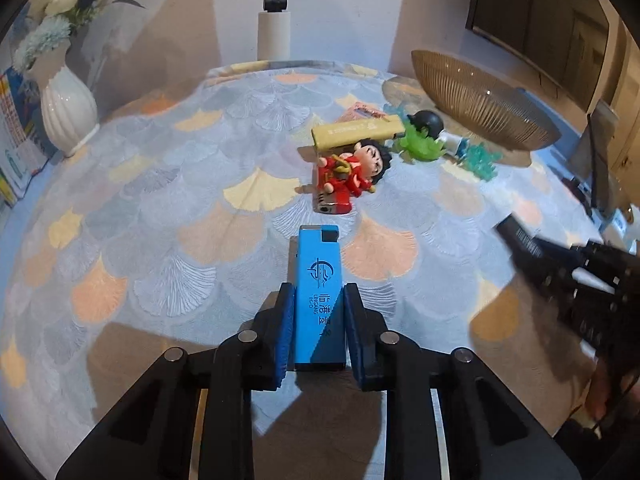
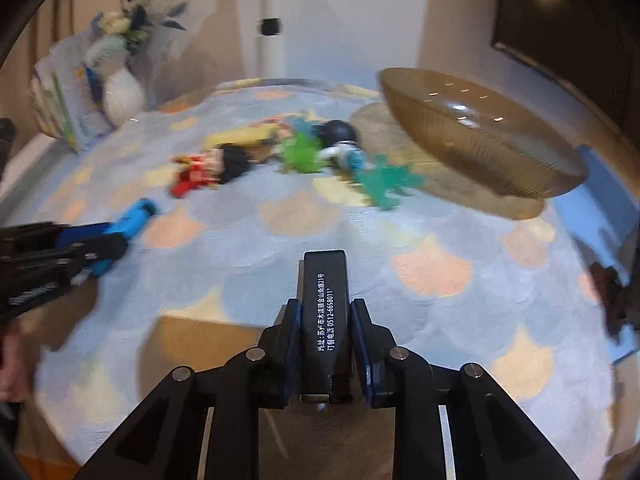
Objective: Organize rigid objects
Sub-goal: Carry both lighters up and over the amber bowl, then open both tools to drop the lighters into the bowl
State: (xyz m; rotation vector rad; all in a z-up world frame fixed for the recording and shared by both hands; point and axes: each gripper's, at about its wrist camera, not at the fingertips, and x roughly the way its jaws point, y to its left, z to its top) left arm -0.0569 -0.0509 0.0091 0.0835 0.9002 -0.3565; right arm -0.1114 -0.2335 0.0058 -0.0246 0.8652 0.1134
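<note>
My left gripper (image 1: 318, 300) is shut on a blue lighter (image 1: 318, 280), held above the patterned tablecloth. My right gripper (image 2: 325, 312) is shut on a black lighter (image 2: 325, 300) with white print; it shows at the right in the left wrist view (image 1: 520, 240). Ahead lies a pile: a red lighter (image 1: 334, 196) under a red-clad doll figure (image 1: 360, 168), a yellow lighter (image 1: 356, 132), a green spiky toy (image 1: 420, 144), a black-headed figure (image 1: 430, 120) and a teal spiky toy (image 1: 480, 160). A ribbed brown glass bowl (image 1: 480, 96) stands beyond the pile at the right.
A white vase (image 1: 68, 108) with flowers stands at the far left, with books (image 1: 16, 136) beside it. A white pole (image 1: 274, 12) rises behind the table's far edge. A dark frame (image 1: 540, 8) hangs on the wall at the right.
</note>
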